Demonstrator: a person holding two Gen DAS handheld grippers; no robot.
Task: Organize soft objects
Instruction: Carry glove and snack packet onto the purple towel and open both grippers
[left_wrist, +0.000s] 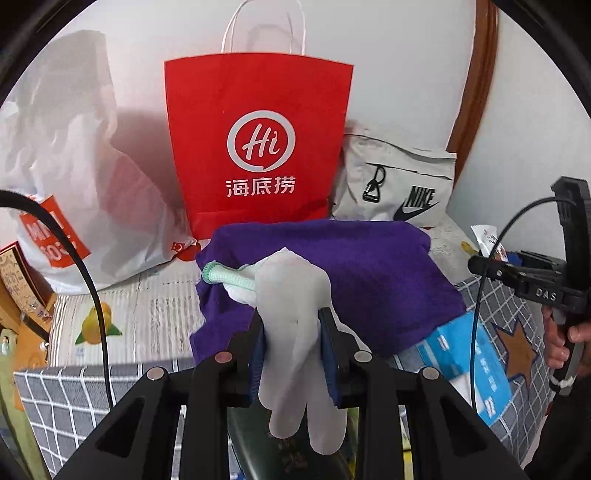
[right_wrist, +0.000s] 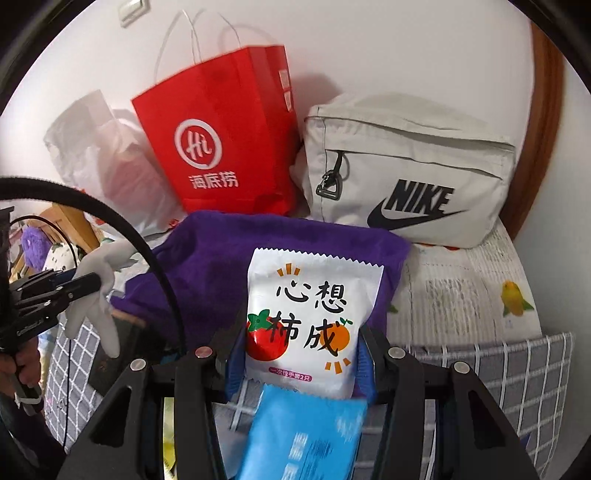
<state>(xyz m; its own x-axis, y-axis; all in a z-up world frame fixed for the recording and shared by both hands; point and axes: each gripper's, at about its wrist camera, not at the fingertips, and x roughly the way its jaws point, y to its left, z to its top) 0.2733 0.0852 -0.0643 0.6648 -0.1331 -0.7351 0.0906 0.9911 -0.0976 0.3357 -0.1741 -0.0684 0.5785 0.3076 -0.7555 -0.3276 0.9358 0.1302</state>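
The left gripper (left_wrist: 291, 350) pinched a white glove (left_wrist: 295, 314); the right gripper (right_wrist: 301, 354) gripped a white packet (right_wrist: 310, 317) printed "心想柿成", before the "Hi 海底捞" red bag (right_wrist: 221, 133) and NIKE pouch (right_wrist: 406, 166).

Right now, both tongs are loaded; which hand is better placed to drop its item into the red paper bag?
Probably left. Its view faces the red paper bag squarely, glove clamped in the left tongs. The right tongs, holding the white packet, see it off to one side.
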